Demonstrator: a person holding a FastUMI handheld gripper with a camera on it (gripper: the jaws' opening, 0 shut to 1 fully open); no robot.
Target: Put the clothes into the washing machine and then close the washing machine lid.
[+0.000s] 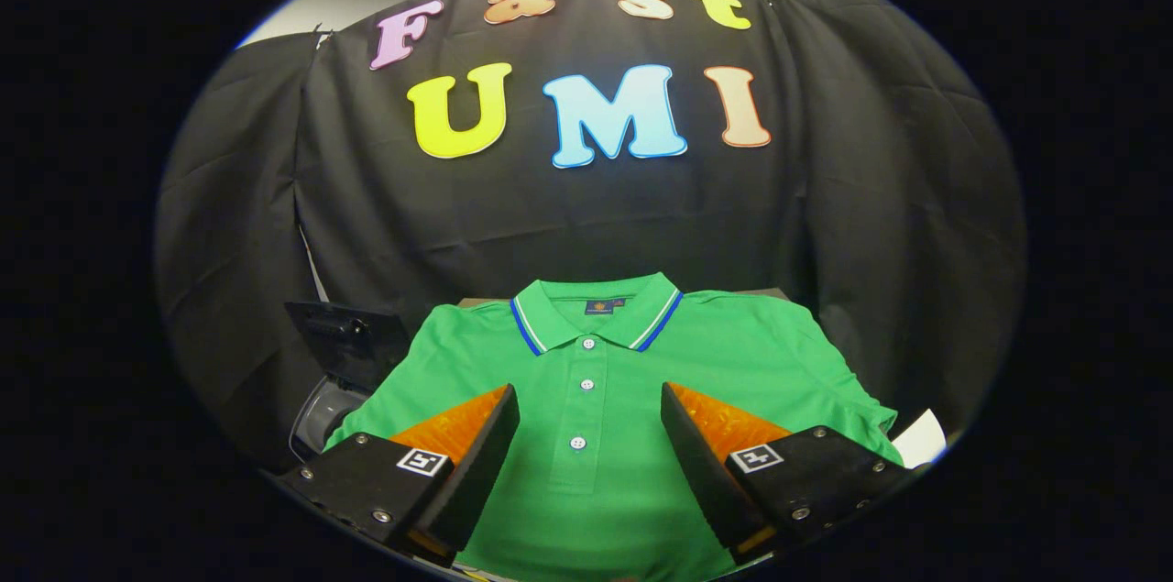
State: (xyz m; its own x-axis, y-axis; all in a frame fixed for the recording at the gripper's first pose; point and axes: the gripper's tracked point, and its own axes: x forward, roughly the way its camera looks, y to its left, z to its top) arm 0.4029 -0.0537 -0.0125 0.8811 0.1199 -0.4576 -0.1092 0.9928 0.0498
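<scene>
The gripper (589,417) hangs above a green polo shirt (605,380) with its two fingers spread wide apart and holding nothing; the shirt's button placket runs up through the gap between them. Each finger carries a small square black-and-white marker on its upper face. The shirt lies flat, front up, spread beneath and beyond the fingers, its sleeves reaching out to either side. It is a bright green knit with three white buttons (586,385) down the placket and a folded collar (596,312) edged with a blue and a white stripe. Inside the neck sits a small dark label (608,305) with a tiny orange mark; its writing is too small to read. Beyond the left finger, just past the shirt's sleeve, stands a dark appliance with a raised black lid (348,339) over a rounded grey opening, probably the washing machine (325,412). A white sheet (919,440) pokes out near the shirt's right sleeve.
</scene>
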